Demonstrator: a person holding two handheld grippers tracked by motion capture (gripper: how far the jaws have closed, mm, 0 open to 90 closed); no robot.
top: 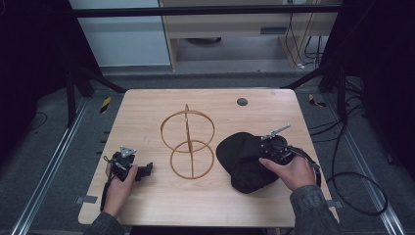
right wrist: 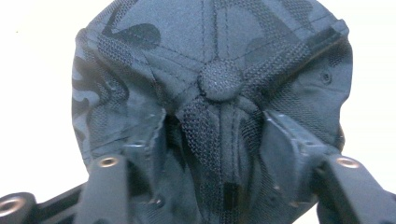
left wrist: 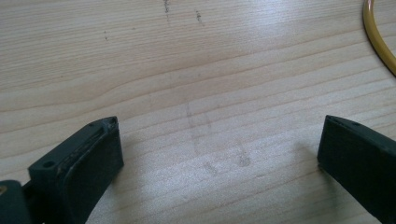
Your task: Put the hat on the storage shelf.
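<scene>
Wooden table [top: 147,196] – R gripper [right wrist: 215,140] pinching black cap [right wrist: 210,56], L gripper [left wrist: 219,154] open, nothing held.

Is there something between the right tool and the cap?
Nothing visible. The right tool is already on the cap; its jaws pinch a fold of fabric just below the top button.
</scene>
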